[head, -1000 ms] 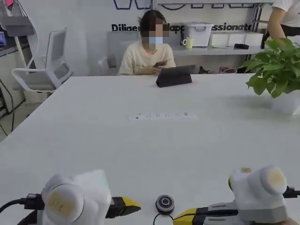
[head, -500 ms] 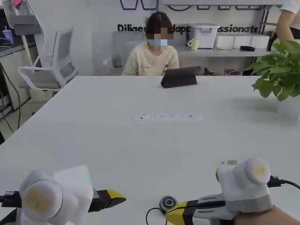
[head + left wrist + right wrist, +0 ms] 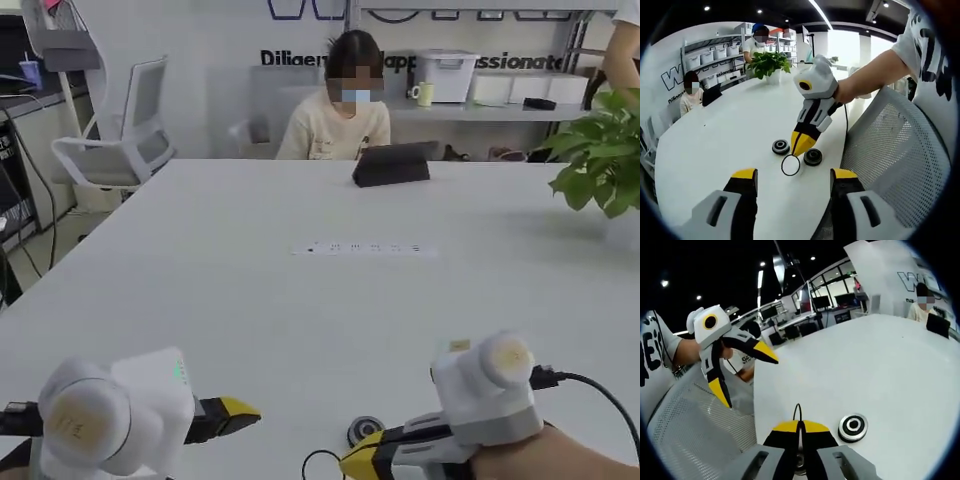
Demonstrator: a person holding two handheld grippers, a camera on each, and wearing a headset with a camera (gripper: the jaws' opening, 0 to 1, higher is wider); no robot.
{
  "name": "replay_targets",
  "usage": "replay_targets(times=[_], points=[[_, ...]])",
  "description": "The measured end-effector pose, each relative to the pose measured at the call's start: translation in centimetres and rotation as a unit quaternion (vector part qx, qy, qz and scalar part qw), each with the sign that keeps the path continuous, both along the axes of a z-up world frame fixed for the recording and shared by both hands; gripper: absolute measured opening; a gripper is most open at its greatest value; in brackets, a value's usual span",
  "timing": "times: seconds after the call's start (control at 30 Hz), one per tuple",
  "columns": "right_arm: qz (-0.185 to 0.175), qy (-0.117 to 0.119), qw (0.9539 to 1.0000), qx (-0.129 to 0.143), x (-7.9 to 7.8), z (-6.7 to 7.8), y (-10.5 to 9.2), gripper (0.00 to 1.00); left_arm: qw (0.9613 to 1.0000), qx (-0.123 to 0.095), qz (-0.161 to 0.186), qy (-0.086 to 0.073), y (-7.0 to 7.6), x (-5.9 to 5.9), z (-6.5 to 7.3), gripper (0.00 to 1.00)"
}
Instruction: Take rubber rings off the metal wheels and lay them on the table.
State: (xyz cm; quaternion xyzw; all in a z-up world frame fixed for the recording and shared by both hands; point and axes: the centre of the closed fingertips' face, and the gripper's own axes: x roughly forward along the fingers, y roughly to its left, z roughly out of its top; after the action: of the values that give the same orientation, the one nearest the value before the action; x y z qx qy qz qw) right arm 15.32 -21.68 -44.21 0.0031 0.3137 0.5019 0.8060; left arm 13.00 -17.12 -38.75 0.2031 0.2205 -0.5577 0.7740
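Tongs on your right clenched on rubber ring; left tongs spread. Lower ring flat onto desk, clear of metal wheels, then release.

Far ahead of my right hand-held gripper, the back wall carries black lettering: I read "Diligen" and "ssionate". The middle is hidden. Big outlined "W" there too.

Thin black ring beside two metal wheels.
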Motion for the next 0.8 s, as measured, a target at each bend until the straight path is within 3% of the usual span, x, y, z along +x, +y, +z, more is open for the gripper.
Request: replay_targets(times=[0.47, 0.8], points=[[0.001, -0.012, 0.9995, -0.029, 0.7, -1.2, 0.2, 0.00, 1.0000, 0.001, 0.002, 0.003, 0.2, 0.0, -0.3, 0.56], [-0.006, -0.025, 0.9994, -0.025, 0.8, -0.8, -0.2, 0.12, 1.0000, 0.004, -0.001, 0.006, 0.1, -0.1, -0.5, 0.56]])
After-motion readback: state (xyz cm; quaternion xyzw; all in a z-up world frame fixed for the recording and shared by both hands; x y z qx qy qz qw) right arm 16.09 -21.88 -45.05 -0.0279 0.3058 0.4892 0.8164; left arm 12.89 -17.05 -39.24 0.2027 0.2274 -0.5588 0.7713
